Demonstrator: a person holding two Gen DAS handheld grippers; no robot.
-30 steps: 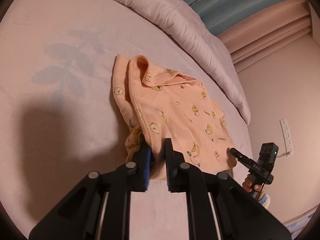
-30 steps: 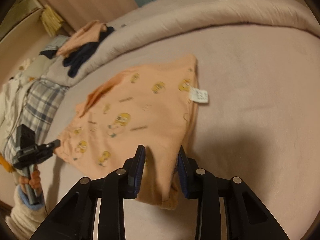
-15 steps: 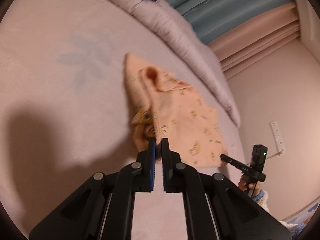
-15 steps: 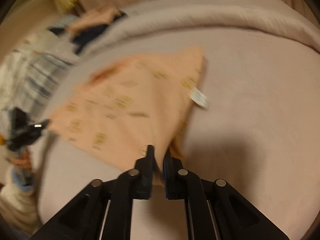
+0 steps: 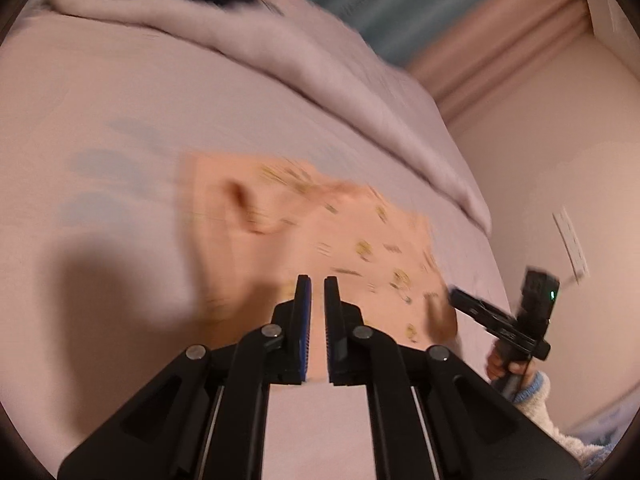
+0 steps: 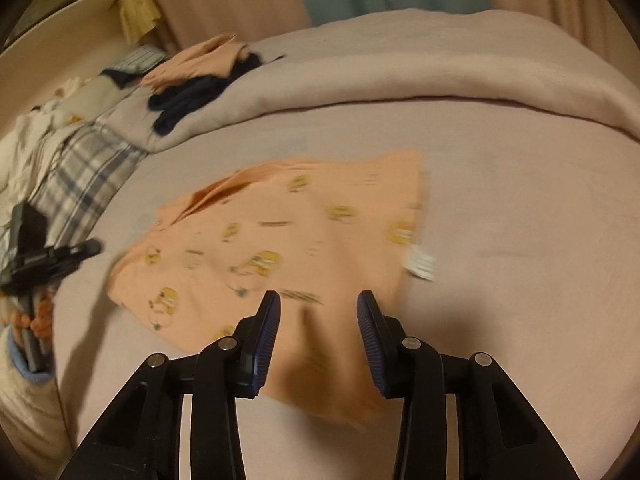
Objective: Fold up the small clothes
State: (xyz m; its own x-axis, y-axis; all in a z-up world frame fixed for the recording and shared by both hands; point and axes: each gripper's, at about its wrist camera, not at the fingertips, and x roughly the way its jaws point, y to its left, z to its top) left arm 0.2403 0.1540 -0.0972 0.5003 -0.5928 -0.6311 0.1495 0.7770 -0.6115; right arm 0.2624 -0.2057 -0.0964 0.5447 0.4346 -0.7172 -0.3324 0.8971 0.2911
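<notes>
An orange baby garment (image 5: 340,240) with yellow cartoon prints lies spread on the pink bed sheet (image 5: 120,100). My left gripper (image 5: 317,280) is at its near edge, jaws shut to a slit that is filled with orange cloth. In the right wrist view the same garment (image 6: 280,232) shows a white label (image 6: 420,266) at its right edge. My right gripper (image 6: 319,296) is opening; cloth lies between and under its pads, which stand clear of it. The left gripper (image 6: 94,247) is at the garment's left corner, the right gripper (image 5: 456,294) at its right corner.
A rolled pink duvet (image 6: 440,64) runs along the far side of the bed. Dark and orange clothes (image 6: 192,80) and a plaid cloth (image 6: 76,176) are piled at the far left. A wall with a socket (image 5: 570,240) is on the right. A hand (image 5: 516,364) in a fluffy sleeve holds the right gripper.
Both grippers closed on the garment's near edge half a second ago. The garment now lies flatter and nearer. The right jaws have parted again; the left jaws stay shut.
</notes>
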